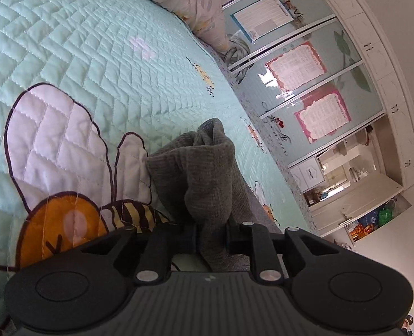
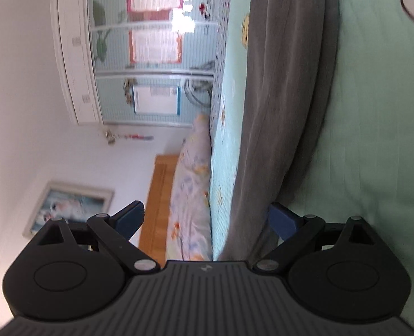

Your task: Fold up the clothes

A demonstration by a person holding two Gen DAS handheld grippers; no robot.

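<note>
Left wrist view: the left tool (image 1: 212, 238) is pinched on grey cloth (image 1: 204, 173) raised above the bed (image 1: 95, 56). The right tool (image 2: 207, 218) is spread wide around the cloth's edge.

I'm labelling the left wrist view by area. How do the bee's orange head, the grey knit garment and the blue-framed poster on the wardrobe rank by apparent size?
1. Grey knit garment, though it is nearest the camera, pinched in the left tongs.
2. Bee's orange head, not much smaller.
3. Blue-framed poster, far off, so its true size is unsure.
</note>
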